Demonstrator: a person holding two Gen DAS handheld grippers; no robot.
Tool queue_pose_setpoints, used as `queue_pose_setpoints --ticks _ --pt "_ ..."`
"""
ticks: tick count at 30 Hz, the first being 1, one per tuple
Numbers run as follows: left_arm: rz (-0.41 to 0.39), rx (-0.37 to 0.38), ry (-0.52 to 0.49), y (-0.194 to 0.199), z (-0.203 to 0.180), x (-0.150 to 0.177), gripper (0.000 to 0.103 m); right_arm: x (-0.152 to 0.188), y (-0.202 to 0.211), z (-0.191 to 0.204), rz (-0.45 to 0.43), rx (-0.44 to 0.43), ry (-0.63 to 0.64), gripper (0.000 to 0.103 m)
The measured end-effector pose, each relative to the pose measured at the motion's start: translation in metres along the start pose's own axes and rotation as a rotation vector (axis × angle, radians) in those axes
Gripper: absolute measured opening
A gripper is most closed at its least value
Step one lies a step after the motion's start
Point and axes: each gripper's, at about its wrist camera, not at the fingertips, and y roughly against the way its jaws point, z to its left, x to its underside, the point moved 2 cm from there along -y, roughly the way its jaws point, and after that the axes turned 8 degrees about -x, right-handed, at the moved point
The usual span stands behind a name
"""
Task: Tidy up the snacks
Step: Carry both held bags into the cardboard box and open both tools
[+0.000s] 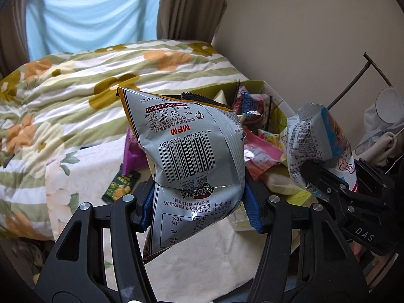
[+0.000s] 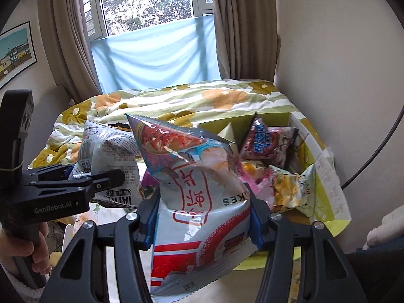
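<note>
A silver snack bag [image 1: 192,151] with a barcode on its back is being grasped by the left gripper [image 1: 200,204], its blue pads pressed into the bag's waist from both sides, so the bag is being held up clear of the cloth-covered counter [image 1: 202,260]. A second snack bag [image 2: 199,202], pale blue with red print, is being clenched the same way between the jaws of the right gripper [image 2: 203,224]. In the left wrist view this second bag is being seen to the right of the first, apart from it. Beyond both bags, at the far right against the wall, a green cardboard box [image 2: 325,181] is being filled with further snack packets [image 2: 267,141]. A small dark green packet [image 1: 121,185] is being left lying on the counter, near left. A floral quilt [image 1: 75,93] is being spread over the bed behind.
</note>
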Motion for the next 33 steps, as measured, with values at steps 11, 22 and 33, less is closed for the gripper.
queue_pose_setpoints --ticks 11,22,33 --pt "0.039 0.045 0.003 -0.053 -0.142 -0.006 0.054 -0.006 0.033 -0.123 -0.001 -0.003 -0.021 0.053" --pt "0.077 -0.042 0.011 -0.094 -0.2 -0.001 0.103 -0.008 0.033 -0.189 0.044 -0.034 -0.021 0.053" --pt "0.058 -0.099 0.119 -0.069 -0.151 0.015 0.103 -0.012 0.022 -0.189 0.038 -0.113 0.006 0.053"
